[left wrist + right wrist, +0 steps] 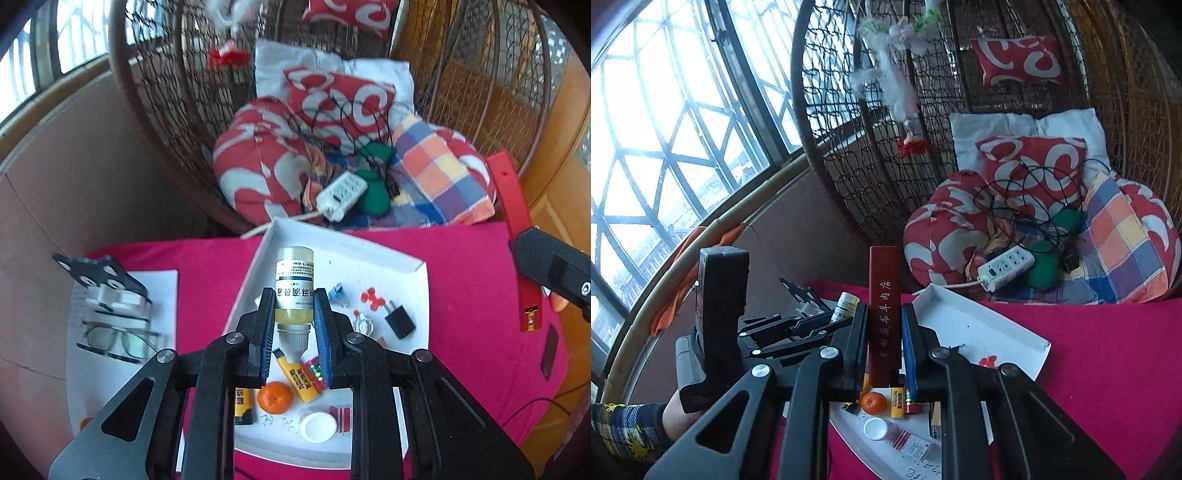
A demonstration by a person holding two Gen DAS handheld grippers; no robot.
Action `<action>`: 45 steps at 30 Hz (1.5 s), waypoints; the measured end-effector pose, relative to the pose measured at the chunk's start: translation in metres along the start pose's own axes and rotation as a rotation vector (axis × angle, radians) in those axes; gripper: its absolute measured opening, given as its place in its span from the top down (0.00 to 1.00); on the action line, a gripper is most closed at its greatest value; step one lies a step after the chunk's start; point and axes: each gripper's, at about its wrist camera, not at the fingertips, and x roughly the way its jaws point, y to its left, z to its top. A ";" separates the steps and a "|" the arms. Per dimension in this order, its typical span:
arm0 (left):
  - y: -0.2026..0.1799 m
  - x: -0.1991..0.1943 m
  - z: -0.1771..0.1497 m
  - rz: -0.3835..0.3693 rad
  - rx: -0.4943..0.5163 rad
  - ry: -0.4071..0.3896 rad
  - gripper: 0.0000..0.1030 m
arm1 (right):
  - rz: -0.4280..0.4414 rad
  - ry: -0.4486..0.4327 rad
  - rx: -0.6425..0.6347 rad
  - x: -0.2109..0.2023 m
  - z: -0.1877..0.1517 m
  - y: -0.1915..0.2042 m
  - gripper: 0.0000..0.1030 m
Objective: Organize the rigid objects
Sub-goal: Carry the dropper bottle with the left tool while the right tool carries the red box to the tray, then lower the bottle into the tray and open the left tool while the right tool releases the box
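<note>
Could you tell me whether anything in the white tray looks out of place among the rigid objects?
Yes: a mandarin orange lies in the white tray, between a yellow tube and a white cap. It is fruit among small hardware, such as a black plug adapter.

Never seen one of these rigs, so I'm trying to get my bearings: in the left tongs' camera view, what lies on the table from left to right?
Eyeglasses → white tray → black plug adapter → long red box.

A brown wicker egg chair point(1015, 92) piled with red-and-white cushions point(1030, 166) stands at the far side. Daylight pours through a lattice-barred window point(665, 129) on the left.
</note>
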 end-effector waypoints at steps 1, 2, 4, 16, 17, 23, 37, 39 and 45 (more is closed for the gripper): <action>-0.001 0.009 -0.002 0.002 0.002 0.020 0.81 | -0.002 0.017 0.019 0.007 -0.002 -0.004 0.85; -0.002 0.018 -0.004 0.004 0.008 0.038 0.81 | -0.003 0.035 0.045 0.015 -0.005 -0.010 0.85; -0.005 0.038 -0.007 0.018 0.019 0.089 0.81 | -0.009 0.072 0.081 0.029 -0.011 -0.018 0.85; -0.016 0.109 -0.027 0.035 0.050 0.283 0.81 | -0.110 0.275 0.226 0.102 -0.042 -0.068 0.85; -0.016 0.113 -0.029 0.036 0.049 0.298 0.81 | -0.111 0.289 0.230 0.106 -0.044 -0.070 0.85; -0.011 0.130 -0.039 0.025 0.003 0.363 0.81 | -0.138 0.334 0.227 0.119 -0.056 -0.076 0.85; -0.012 0.115 -0.037 -0.010 -0.044 0.304 0.01 | -0.190 0.270 0.192 0.103 -0.055 -0.068 0.20; -0.012 0.106 -0.037 0.006 -0.048 0.266 0.00 | -0.201 0.253 0.177 0.095 -0.058 -0.065 0.00; -0.008 0.068 -0.039 0.040 -0.081 0.179 0.00 | -0.213 0.228 0.140 0.075 -0.060 -0.057 0.00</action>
